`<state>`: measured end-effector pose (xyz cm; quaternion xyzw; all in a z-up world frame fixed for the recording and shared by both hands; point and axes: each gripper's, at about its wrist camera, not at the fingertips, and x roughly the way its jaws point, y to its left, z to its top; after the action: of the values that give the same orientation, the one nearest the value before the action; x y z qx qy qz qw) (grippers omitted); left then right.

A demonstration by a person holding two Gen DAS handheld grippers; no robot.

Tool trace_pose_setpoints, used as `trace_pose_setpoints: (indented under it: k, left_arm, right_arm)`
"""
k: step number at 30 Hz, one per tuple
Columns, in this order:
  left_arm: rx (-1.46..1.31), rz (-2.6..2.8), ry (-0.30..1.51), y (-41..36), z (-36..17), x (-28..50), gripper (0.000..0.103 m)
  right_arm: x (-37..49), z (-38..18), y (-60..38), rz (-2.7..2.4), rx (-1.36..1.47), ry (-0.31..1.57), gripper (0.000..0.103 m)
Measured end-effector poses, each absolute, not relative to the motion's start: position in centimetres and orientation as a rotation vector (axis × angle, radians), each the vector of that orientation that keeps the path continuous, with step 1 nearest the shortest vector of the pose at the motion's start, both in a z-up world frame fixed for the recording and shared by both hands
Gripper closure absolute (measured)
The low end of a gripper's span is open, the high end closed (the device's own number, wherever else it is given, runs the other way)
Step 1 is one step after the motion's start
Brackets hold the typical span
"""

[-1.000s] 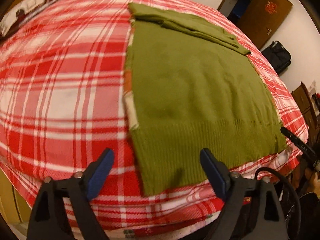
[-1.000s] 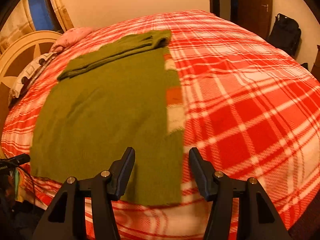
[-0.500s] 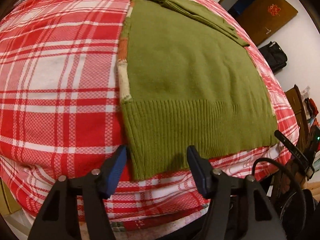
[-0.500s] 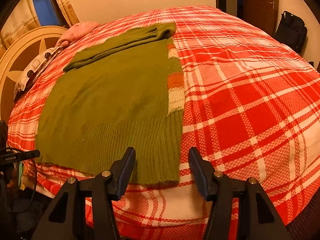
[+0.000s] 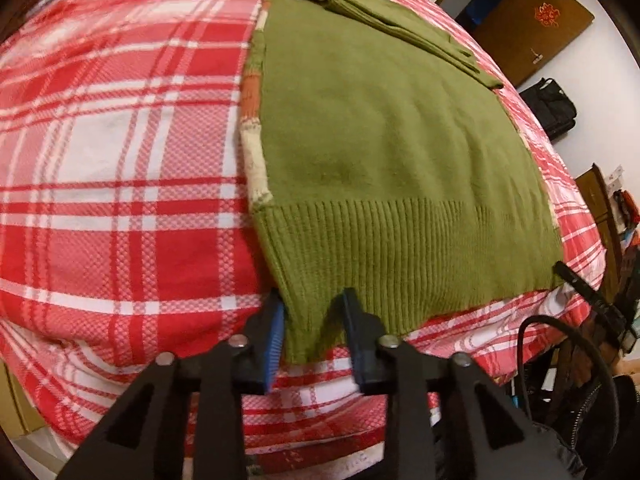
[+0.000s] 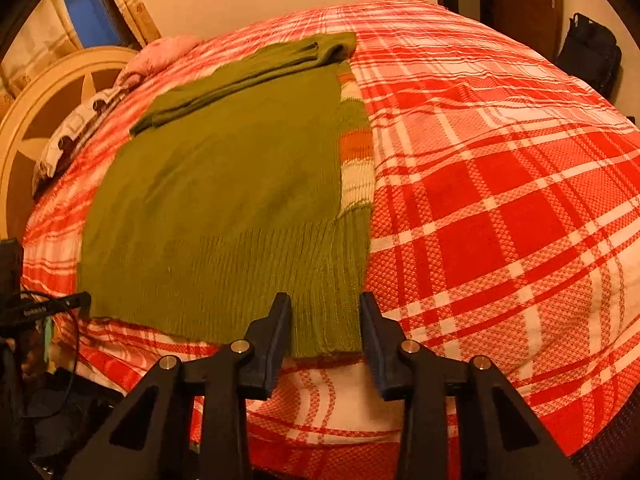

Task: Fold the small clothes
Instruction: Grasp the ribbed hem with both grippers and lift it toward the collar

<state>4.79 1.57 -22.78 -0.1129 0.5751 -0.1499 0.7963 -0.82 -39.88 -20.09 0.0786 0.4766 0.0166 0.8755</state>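
An olive green knitted sweater lies flat on the red plaid bed, sleeves folded across its far end, with an orange and white striped side edge. It also shows in the right wrist view. My left gripper straddles the near left corner of the ribbed hem; its jaws are partly closed around the fabric with a gap left. My right gripper straddles the near right corner of the hem, its jaws narrowed and still apart.
The red and white plaid bedspread covers the bed. A cream headboard and pillows are at the far left in the right wrist view. Black bags, a wooden door and cables are beside the bed.
Both grippers have moved forward and down onto the near hem corners, and both jaws have narrowed around the fabric.
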Motion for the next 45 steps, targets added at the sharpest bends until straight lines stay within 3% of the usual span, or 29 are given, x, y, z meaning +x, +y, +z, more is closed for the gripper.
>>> trace_pose_setpoints:
  k: [1,3,4,10,18,45]
  left_arm:
    - [-0.251,-0.327,1.233,1.6,-22.8,4.9,0.072]
    - [-0.239,-0.323,1.211,1.7,-22.4,4.8,0.094]
    - [-0.251,-0.339,1.199,1.9,-22.1,4.7,0.096]
    - [-0.308,-0.437,1.025,2.5,-18.3,4.2,0.096]
    - [-0.351,-0.526,0.862,3.1,-14.7,5.8,0.096]
    - [-0.418,-0.502,0.75,5.2,-9.8,20.3,0.097]
  right_arm:
    - [-0.8,-20.2,-40.0,0.03,0.165,0.993,0.079]
    - [-0.9,-20.2,-40.8,0.057,0.227,0.983,0.092]
    - [-1.0,-20.1,-41.6,0.101,0.306,0.971,0.093]
    - [-2.1,-19.0,-44.6,0.245,0.581,0.828,0.094]
    - [-3.2,-16.4,-45.2,0.32,0.698,0.66,0.095]
    - [13.4,-7.1,-45.5,0.271,0.677,0.556,0.095]
